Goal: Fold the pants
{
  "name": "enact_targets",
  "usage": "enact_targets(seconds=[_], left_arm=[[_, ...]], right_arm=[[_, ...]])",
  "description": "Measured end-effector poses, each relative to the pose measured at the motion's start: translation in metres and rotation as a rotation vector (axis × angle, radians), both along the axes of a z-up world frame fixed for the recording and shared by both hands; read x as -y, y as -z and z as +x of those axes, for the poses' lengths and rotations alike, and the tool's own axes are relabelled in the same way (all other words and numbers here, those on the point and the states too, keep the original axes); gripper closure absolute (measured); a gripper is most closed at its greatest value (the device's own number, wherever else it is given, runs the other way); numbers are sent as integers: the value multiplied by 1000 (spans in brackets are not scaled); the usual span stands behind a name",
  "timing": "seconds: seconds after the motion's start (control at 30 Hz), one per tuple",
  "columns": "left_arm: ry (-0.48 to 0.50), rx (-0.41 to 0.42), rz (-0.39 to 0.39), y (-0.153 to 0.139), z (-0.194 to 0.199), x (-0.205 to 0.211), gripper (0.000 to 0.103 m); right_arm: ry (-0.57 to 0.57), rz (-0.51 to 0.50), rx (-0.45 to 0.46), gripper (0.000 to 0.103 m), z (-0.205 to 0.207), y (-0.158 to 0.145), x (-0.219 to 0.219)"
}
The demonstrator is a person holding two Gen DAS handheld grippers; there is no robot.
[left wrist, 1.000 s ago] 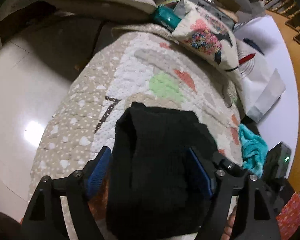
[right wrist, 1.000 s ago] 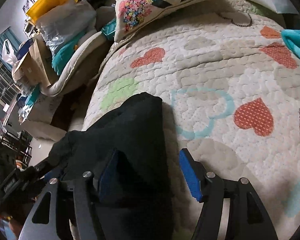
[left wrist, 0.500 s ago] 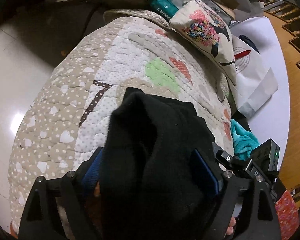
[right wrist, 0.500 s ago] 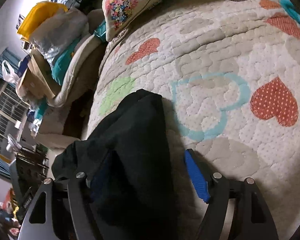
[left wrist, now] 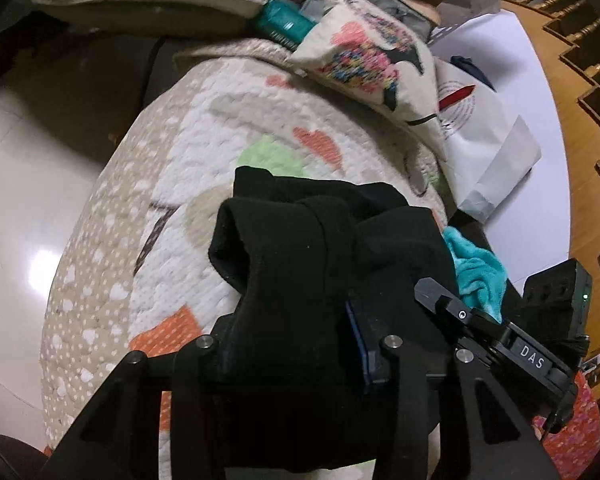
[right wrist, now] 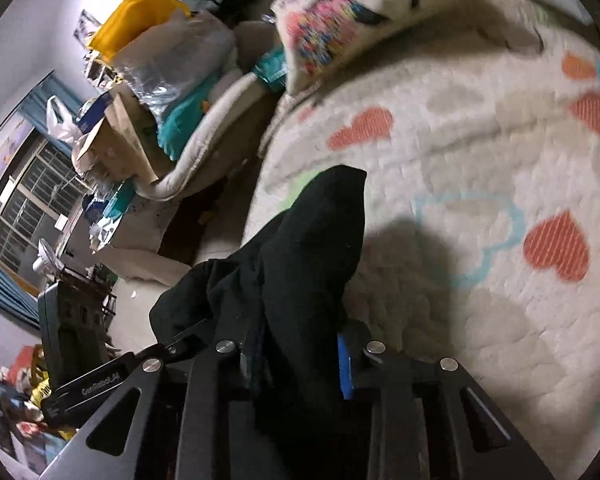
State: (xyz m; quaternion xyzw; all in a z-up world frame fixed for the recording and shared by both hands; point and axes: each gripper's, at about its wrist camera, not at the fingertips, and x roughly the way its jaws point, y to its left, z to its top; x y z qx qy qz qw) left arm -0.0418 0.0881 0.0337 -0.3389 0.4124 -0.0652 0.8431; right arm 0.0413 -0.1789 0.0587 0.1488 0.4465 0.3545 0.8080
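Your left gripper (left wrist: pixel 288 344) is clamped on the black pants (left wrist: pixel 324 256). The fabric fills the gap between its fingers, and only a sliver of the blue pad (left wrist: pixel 358 344) on one finger shows beside the cloth. The bunched garment rises ahead of the gripper in thick folds, with a rounded fold at the left and a flatter layer behind it reaching toward the pale green heart (left wrist: pixel 270 158) on the quilt (left wrist: pixel 148 216).

Your right gripper (right wrist: pixel 296 354) is likewise closed on the pants (right wrist: pixel 300 264). The cloth is pinched between its fingers with a strip of blue pad (right wrist: pixel 343 364) visible against the fabric. From this view the pants stand up in a tall peak ahead of the gripper, and they cast a dark shadow on the quilt (right wrist: pixel 480 320) to the right.

The pants are gathered near the quilt's edge, held by both grippers; whether the lower folds rest on the quilt you cannot tell from either view. The two grippers sit close together: your right gripper's body (left wrist: pixel 496 332) appears just beside the cloth in the left wrist view, and your left gripper's body (right wrist: pixel 96 384) shows beside it in the right wrist view.

A floral cushion (left wrist: pixel 372 56) lies at the far end of the quilt, and a teal cloth (left wrist: pixel 476 272) lies beside the pants to the right. The right wrist view is blurred toward the far end.
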Motion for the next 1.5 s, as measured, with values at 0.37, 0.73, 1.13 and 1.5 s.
enact_targets(seconds=[0.37,0.73,1.13,1.5], left_arm=[[49,26,72,-34,72,33,63],[59,-71,146,3,150,53,63],[15,-97,-27,23,152,12,54],[-127,-272,181,45,173,-3,36]], right_arm=[[55,-55,64,73,51,-44,19],[160,-68,27,73,120,-10,28],[275,-169,-49,47,135,32,49],[305,-324,0,36,107,38,36]])
